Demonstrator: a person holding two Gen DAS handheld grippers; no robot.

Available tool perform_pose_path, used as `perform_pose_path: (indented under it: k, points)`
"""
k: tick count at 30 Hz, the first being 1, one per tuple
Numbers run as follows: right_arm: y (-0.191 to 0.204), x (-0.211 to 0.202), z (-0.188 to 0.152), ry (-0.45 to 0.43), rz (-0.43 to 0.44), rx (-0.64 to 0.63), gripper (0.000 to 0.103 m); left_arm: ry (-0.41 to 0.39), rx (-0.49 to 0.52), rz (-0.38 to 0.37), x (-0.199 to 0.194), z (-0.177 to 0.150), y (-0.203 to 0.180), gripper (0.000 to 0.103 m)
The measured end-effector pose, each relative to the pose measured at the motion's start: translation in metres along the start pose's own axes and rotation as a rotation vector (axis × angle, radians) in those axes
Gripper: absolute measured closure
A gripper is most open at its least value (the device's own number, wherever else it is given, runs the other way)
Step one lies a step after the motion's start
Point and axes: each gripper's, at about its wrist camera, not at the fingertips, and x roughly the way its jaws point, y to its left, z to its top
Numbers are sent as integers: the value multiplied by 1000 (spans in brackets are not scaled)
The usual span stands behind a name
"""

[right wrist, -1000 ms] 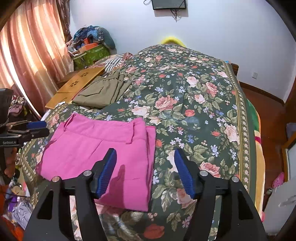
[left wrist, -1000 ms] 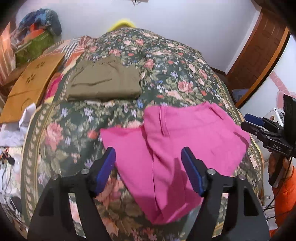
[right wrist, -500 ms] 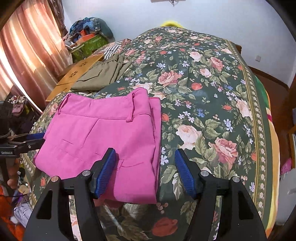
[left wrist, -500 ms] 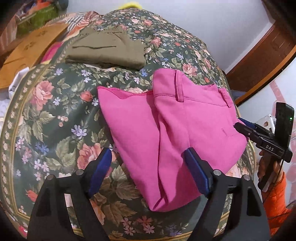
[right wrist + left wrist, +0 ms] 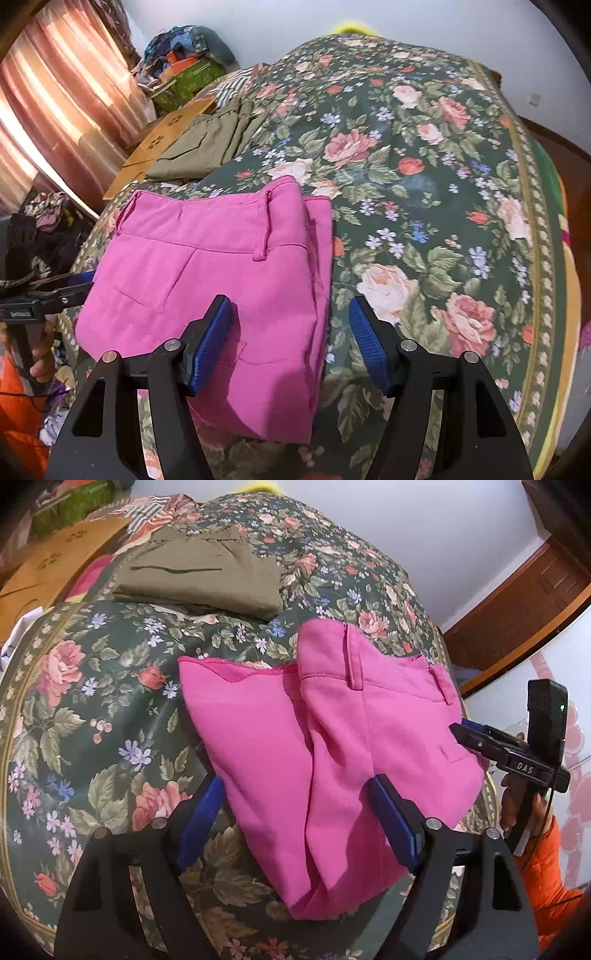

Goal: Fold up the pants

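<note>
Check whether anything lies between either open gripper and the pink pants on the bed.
Nothing visible does. The left gripper and right gripper both hang open directly over the pink pants. The folded olive pants lie apart, farther up the floral bedspread.

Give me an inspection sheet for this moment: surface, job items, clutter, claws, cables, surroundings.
Surface: bed with floral bedspread, patterned, bare on its right side.
Job's things: pink pants lying folded near the bed's front edge, waistband toward the far side.
Clutter: olive folded pants beyond the pink ones; brown cardboard at the bed's left edge; pile of bags and clothes in the far corner.
Claws: left claw open, over the pink pants; right claw open, over their right edge.
Cables: nothing seen on the bed.
Surroundings: pink curtain, white wall, wooden door.
</note>
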Motion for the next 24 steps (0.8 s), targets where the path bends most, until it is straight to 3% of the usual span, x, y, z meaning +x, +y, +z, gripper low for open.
perform_pose_path:
  k: [5,11,18,24]
  points:
    - [-3,9,5,27,58,4,42,22,-12,-19,12,6,5,22]
    - [-2,13,10,18,66,0,55,20,-27,-87,14,13,5,54]
    - [-4,6,11,-28,54,3,76,-20,105,6,6,17,-22,80]
    - [1,-10,15,-80,47,-14,87,-82,131,26,-13,24,-29,90]
